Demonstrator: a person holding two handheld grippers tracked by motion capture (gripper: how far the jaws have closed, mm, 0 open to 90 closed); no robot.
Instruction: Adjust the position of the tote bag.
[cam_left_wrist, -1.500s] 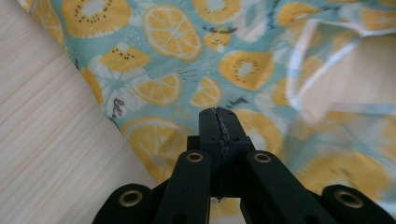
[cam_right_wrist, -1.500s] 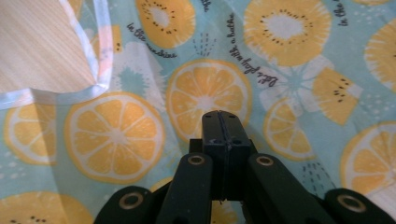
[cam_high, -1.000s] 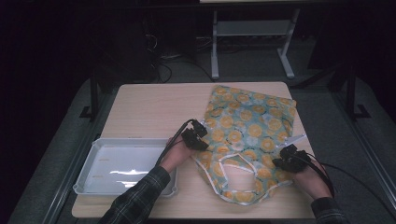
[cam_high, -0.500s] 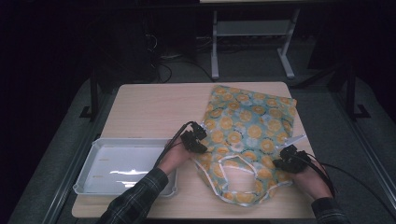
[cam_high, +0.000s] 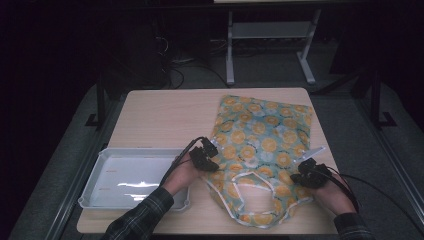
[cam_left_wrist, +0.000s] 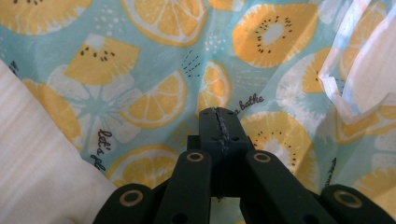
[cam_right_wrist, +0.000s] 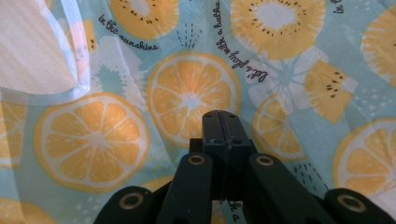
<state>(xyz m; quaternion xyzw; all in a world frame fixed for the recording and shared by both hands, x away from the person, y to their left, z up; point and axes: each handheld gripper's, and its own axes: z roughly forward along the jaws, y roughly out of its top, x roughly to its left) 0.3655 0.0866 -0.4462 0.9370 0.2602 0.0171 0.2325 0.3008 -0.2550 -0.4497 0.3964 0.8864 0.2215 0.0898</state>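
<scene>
1. The thin light-blue fabric bag printed with orange citrus slices lies flat on the right half of the pale wooden table, its top reaching toward the far right corner and its white-edged handle loops lying toward the near edge.
2. My left gripper sits at the bag's left edge, about midway along the table; in the left gripper view its jaws are pressed fully together, tips over the printed cloth. I cannot tell whether any cloth is pinched between them.
3. My right gripper rests on the bag's right side, near the table's near right corner, jaws likewise closed tight over the cloth.
4. A white rectangular plastic tray sits at the near left corner, just beside my left forearm.
</scene>
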